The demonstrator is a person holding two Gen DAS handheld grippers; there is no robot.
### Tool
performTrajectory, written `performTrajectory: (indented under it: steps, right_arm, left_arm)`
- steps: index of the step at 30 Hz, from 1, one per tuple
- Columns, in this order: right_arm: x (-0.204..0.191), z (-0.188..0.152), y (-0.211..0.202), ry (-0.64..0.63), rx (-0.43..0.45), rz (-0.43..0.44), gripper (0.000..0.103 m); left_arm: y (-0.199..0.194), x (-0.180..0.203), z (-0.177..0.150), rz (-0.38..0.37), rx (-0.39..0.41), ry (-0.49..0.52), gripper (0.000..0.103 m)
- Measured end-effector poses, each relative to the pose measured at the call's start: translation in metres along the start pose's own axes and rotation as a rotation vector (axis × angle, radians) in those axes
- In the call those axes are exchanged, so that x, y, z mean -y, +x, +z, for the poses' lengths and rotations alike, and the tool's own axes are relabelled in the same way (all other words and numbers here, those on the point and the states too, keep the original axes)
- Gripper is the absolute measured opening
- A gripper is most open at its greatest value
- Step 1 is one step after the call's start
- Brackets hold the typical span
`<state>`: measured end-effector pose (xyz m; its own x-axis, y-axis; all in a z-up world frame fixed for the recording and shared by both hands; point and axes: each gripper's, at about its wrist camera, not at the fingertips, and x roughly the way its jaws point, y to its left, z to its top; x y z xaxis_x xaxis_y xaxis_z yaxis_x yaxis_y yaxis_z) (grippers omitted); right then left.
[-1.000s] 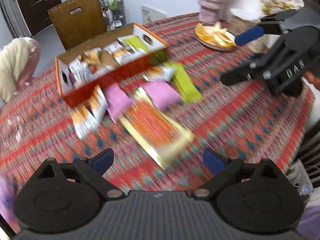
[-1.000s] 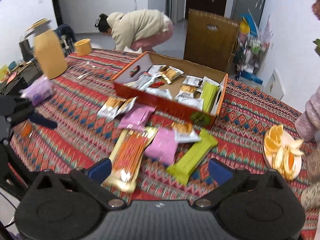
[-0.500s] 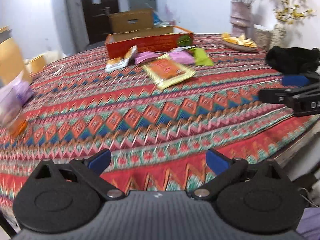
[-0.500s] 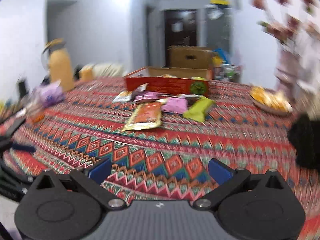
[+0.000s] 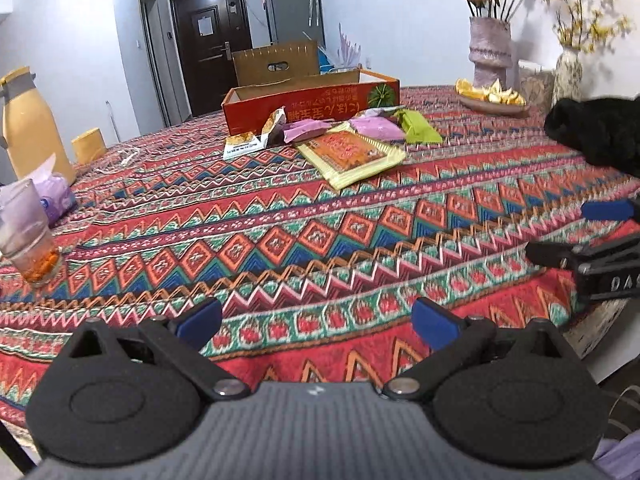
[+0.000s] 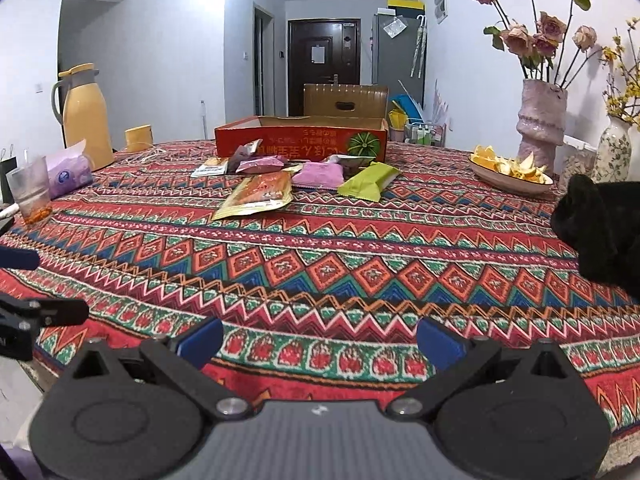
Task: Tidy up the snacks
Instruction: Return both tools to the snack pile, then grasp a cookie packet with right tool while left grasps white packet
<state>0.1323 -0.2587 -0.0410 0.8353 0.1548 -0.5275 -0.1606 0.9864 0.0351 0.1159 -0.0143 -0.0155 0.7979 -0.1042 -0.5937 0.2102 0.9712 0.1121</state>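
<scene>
An orange cardboard box (image 5: 308, 106) (image 6: 300, 138) stands at the far side of the patterned table. Several snack packets lie in front of it: a large orange-and-yellow packet (image 5: 352, 154) (image 6: 260, 194), pink packets (image 5: 376, 128) (image 6: 320, 174), a green bar (image 5: 418, 126) (image 6: 370, 182) and small packets (image 5: 244, 144) (image 6: 212, 168). My left gripper (image 5: 316, 320) and right gripper (image 6: 320, 338) are both open and empty, low at the table's near edge, far from the snacks. The right gripper also shows in the left wrist view (image 5: 596, 236).
A yellow thermos (image 6: 82, 114), tissue pack (image 6: 68, 174) and glass (image 6: 32, 192) stand at the left. A plate of orange slices (image 6: 510, 170), vases (image 6: 542, 120) and a black object (image 6: 600, 224) are at the right. A chair (image 6: 346, 102) stands behind the box.
Both grippers dropped from above the snacks and pulled back to the table's near edge. The views now look level across the table. Both stayed open.
</scene>
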Motion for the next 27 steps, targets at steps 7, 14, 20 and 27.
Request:
performTrajectory:
  steps: [7,14,20,27]
  right_arm:
    - [0.007,0.029,0.024,-0.008,0.016,-0.019,0.103]
    - [0.025,0.071,0.066,0.048,-0.007,0.015,0.094]
    - [0.039,0.127,0.119,0.037,-0.011,0.059,0.083]
    - [0.052,0.190,0.216,0.042,-0.063,0.088,0.075]
  left_arm:
    - [0.027,-0.028,0.035,-0.053,0.014,-0.083,0.103]
    - [0.083,-0.042,0.077,-0.097,-0.003,-0.085,0.097]
    - [0.155,-0.063,0.141,-0.128,0.003,-0.083,0.074]
    - [0.254,-0.088,0.203,-0.140,-0.073,-0.125,0.067]
